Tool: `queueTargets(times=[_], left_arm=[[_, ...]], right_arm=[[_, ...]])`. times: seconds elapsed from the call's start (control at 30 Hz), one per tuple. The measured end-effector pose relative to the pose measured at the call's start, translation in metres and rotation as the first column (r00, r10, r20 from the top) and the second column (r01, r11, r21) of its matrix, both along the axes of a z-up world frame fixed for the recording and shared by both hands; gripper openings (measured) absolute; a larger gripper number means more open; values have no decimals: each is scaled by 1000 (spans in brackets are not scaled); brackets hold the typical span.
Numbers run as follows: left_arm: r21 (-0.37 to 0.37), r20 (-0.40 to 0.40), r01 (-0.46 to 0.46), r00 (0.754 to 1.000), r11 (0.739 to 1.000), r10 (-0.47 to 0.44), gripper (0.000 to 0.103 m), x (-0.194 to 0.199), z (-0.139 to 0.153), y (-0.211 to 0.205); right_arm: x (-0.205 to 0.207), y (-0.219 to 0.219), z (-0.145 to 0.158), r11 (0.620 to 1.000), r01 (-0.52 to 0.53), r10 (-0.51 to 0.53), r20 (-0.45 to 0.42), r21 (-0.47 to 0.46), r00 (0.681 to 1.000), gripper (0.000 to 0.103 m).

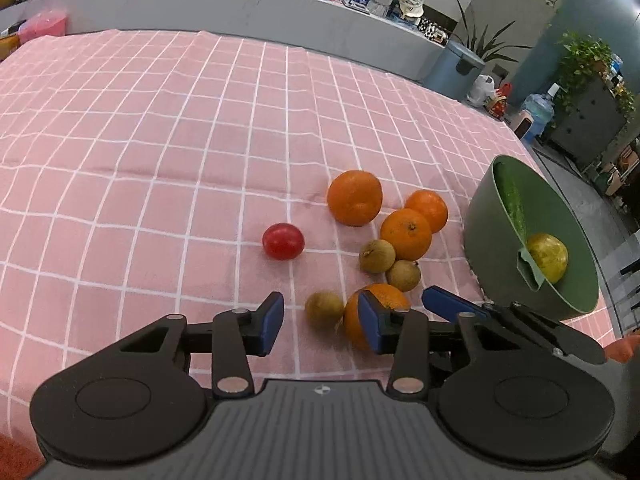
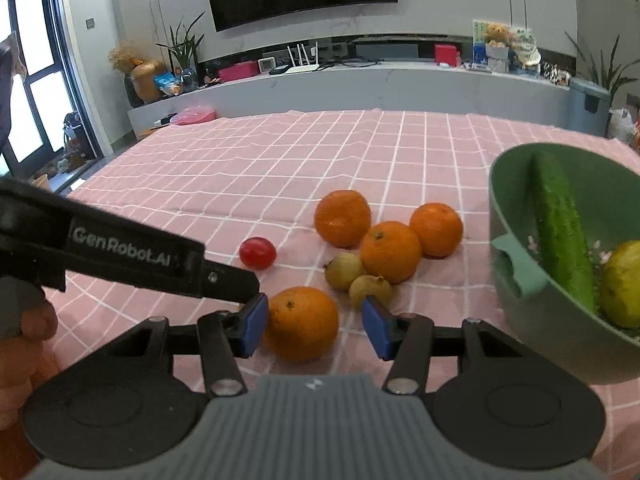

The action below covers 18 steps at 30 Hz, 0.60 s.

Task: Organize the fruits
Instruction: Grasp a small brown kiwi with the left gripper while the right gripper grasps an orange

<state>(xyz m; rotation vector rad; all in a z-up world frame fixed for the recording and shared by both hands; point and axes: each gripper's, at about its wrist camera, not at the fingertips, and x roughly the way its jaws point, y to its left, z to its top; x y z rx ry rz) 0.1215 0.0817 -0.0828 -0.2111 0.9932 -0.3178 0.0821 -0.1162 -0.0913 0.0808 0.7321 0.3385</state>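
Inside the green bowl point(image 2: 520, 248), cucumber point(image 2: 560, 240) long axis runs rim-to-base; both jaws released, right gripper point(image 2: 316, 326) straddling an orange point(image 2: 302, 322).

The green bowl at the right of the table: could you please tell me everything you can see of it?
The green bowl looks like matte plastic, deep and round, with a small tab-like handle folded over its rim. It appears tipped, its mouth facing the cameras, at the right edge of the pink checked tablecloth. Inside lie a dark green cucumber, leaning along the wall, and a yellow-green round fruit beside it. Neither gripper touches it.
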Motion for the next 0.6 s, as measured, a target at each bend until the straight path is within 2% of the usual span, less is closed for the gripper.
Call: queueTargets(times=[0.13, 0.27, 0.37, 0.5, 0.6], left_arm=[[-8, -24, -24, 999, 1000, 24, 49, 2, -2, 4], [-8, -30, -32, 999, 999, 32, 49, 4, -3, 3], [-14, -27, -28, 999, 1000, 28, 49, 4, -3, 3], [-10, -11, -14, 1000, 1000, 14, 49, 2, -1, 1], [18, -9, 21, 1000, 1000, -20, 49, 3, -2, -8]], right_arm=[[6, -4, -5, 998, -6, 8, -38, 59, 999, 49], [9, -6, -7, 994, -18, 25, -64, 110, 998, 39], [7, -4, -5, 994, -17, 25, -68, 105, 997, 38], [1, -13, 2, 996, 40, -35, -52, 81, 998, 38], [-1, -17, 3, 997, 68, -64, -81, 47, 995, 38]])
